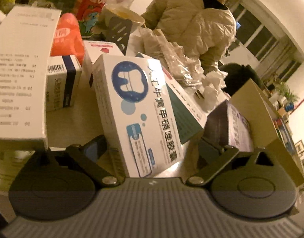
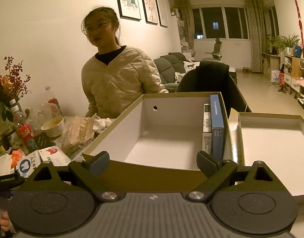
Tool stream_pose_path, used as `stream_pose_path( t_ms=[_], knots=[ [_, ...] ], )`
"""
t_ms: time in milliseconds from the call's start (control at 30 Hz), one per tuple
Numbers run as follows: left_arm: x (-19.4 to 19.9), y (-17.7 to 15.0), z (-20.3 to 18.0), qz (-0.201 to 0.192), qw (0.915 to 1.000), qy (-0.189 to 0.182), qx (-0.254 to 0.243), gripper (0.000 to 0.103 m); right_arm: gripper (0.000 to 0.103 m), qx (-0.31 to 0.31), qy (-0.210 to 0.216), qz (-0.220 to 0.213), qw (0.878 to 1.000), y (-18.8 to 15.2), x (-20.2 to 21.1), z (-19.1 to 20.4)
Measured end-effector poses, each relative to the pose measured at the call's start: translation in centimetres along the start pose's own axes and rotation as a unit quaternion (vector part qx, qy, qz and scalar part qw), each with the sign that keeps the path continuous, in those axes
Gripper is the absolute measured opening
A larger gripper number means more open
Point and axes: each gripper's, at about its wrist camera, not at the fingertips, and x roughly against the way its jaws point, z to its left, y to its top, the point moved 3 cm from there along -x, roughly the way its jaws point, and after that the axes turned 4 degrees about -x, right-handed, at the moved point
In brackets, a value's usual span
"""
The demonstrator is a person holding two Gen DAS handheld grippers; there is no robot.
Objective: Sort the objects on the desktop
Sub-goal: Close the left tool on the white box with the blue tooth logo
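My left claw (image 1: pixel 152 150) stands wide, and the white medicine box with the blue tooth mark (image 1: pixel 136 117) stands between its fingers, leaning a little. I cannot see a pad pressing on it; the left finger (image 1: pixel 94 148) shows beside the box with a gap, and the right finger (image 1: pixel 209 148) is apart from it. Around this box it is crowded — a white box with a barcode (image 1: pixel 60 83) to the left, a box with a green side (image 1: pixel 183 115) just behind it on the right, and a large white carton with printed lines (image 1: pixel 20 73) at the far left edge. The desk (image 1: pixel 72 123) shows only a narrow bare strip between them.

My right claw (image 2: pixel 152 163) is also wide and holds nothing. It hangs at the near wall of the open cardboard box (image 2: pixel 152 176). Inside, a blue box (image 2: pixel 217 123) and a thin white box (image 2: pixel 206 130) stand against the right wall; the rest of the floor is free. To the right lies the shallow lid (image 2: pixel 271 117), just beside the box. A person in a pale quilted jacket (image 2: pixel 116 83) sits behind the desk.
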Motion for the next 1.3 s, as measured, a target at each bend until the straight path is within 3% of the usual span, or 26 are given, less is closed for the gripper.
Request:
stream_pose_path(
  t_ms=[167,233,633,1000,1300],
  knots=[
    [0.0,0.2,0.5,-0.017,0.9996,0.015,0.017,0.081,0.095,-0.006,0.008,0.002,1.000,-0.4,-0.1,0.4],
    [0.2,0.1,0.7,-0.024,0.9992,0.023,0.022,0.067,0.095,-0.008,0.011,0.003,1.000,-0.5,-0.3,0.5],
    [1.2,-0.2,1.5,-0.047,0.9977,0.005,0.048,0.045,0.095,-0.018,0.020,0.007,1.000,-0.5,-0.8,0.8],
    [2.8,-0.4,1.5,-0.053,0.9951,-0.037,0.075,0.031,0.095,-0.015,0.034,0.008,0.999,-0.7,-0.7,1.9],
    [3.7,-0.7,1.3,-0.023,0.9911,-0.103,0.081,0.027,0.095,-0.026,0.066,0.021,0.997,-1.3,-0.9,3.0]
  ],
)
